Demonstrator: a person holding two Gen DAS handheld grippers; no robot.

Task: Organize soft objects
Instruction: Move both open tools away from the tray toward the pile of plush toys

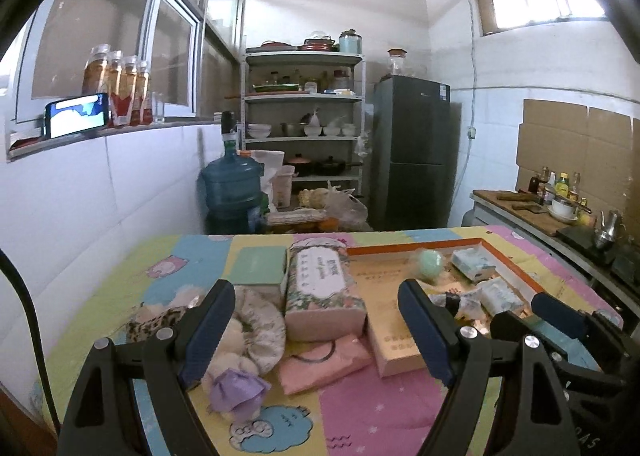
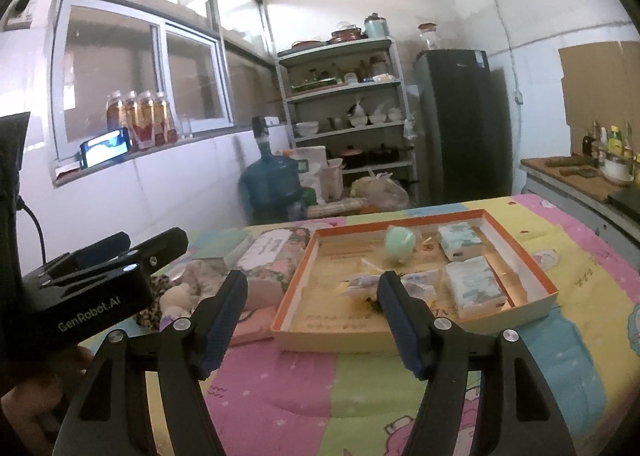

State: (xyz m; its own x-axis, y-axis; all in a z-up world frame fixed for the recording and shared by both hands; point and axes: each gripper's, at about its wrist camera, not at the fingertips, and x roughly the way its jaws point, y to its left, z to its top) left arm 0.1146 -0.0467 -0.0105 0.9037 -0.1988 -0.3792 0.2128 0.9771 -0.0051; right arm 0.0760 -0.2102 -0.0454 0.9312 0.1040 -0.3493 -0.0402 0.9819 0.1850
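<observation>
Nearest the left wrist camera, the left gripper (image 1: 316, 320) hangs with fingers spread wide and nothing between them, above a patterned mat (image 1: 360, 416). Directly below lie a purple cloth (image 1: 238, 392), a cream plush toy (image 1: 230, 340) and a pink pouch (image 1: 324, 362). Beyond these stands a floral tissue pack (image 1: 324, 288). To the right, an orange-rimmed tray (image 2: 532, 268) holds a green ball (image 2: 400, 244) and two tissue packets (image 2: 474, 286). The right gripper (image 2: 312, 316) hovers at the tray's near edge, fingers likewise spread wide and empty.
</observation>
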